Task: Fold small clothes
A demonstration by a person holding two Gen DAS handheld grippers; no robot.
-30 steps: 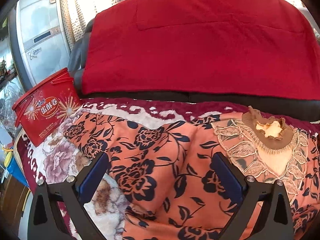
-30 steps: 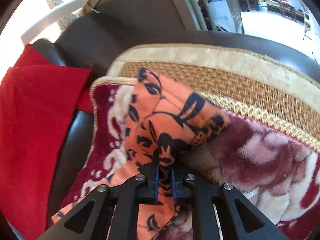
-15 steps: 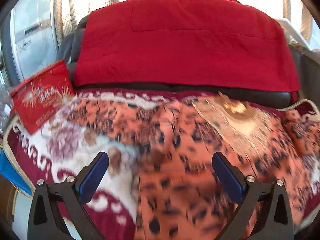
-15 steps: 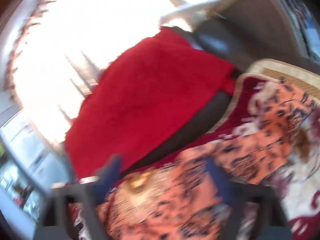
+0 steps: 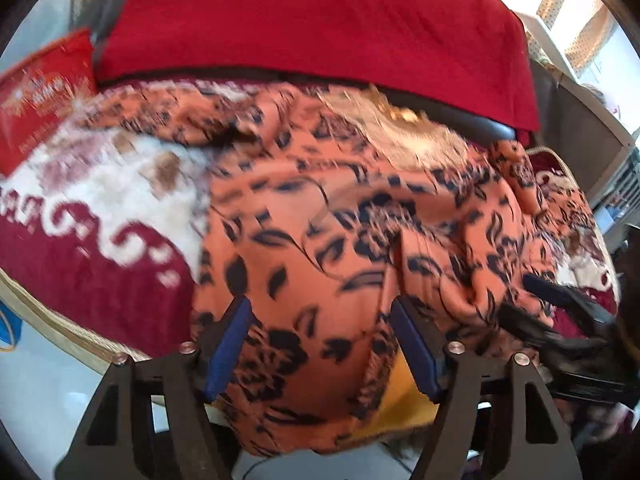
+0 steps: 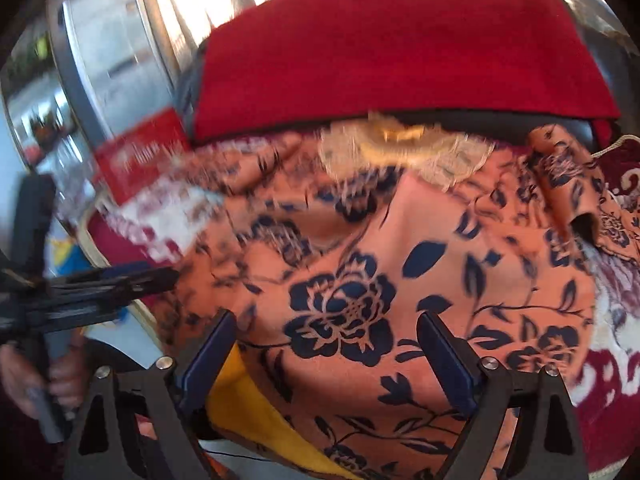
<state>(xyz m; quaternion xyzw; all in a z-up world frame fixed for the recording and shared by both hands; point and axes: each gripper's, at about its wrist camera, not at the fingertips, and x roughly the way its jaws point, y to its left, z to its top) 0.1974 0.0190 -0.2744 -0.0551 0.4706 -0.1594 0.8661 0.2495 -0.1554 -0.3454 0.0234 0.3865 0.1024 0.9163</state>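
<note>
Orange top (image 5: 312, 240) with dark blue flower print lies spread on a maroon and cream blanket (image 5: 100, 216) covering a dark sofa seat. Its lace collar (image 5: 400, 128) points toward the backrest, which is draped with a red cloth (image 5: 320, 20). One sleeve (image 6: 568, 176) is bunched at the right edge of the seat. Hem hangs over the front edge, showing a yellow lining (image 6: 248, 412).

Left gripper (image 5: 320, 344): jaws apart and closing, held over the lower part of the top near the hem. Cloth lies between the blue pads, but they do not press on it; nothing is gripped.

Right gripper (image 6: 328, 360): jaws wide apart, closing slightly, also over the hem area with cloth between them. Pads clear of the fabric.

A red box (image 5: 36, 104) with printed lettering stands at the left end of the seat, touching the blanket. Both views are motion-blurred, so finer detail cannot be confirmed
</note>
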